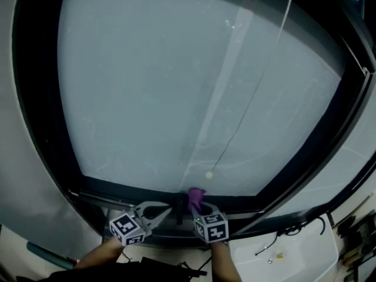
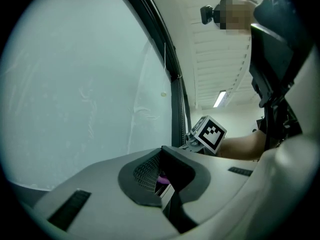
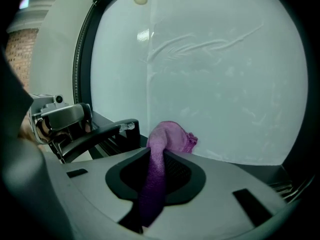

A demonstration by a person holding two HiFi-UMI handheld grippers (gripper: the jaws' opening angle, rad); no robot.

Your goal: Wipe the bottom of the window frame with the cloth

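Note:
A large frosted pane sits in a dark window frame, whose bottom rail runs just above both grippers. My right gripper is shut on a purple cloth. The cloth's bunched end pokes past the jaws and rests where the glass meets the bottom rail. My left gripper hovers just left of it, jaws together with nothing held, and shows at the left of the right gripper view. In the left gripper view a sliver of purple cloth shows beyond the closed jaws, with the right gripper's marker cube behind.
A blind cord ending in a small bead hangs just above the cloth. A white ledge with a dark cable lies at lower right, with tools at its far edge. A teal handle lies at lower left.

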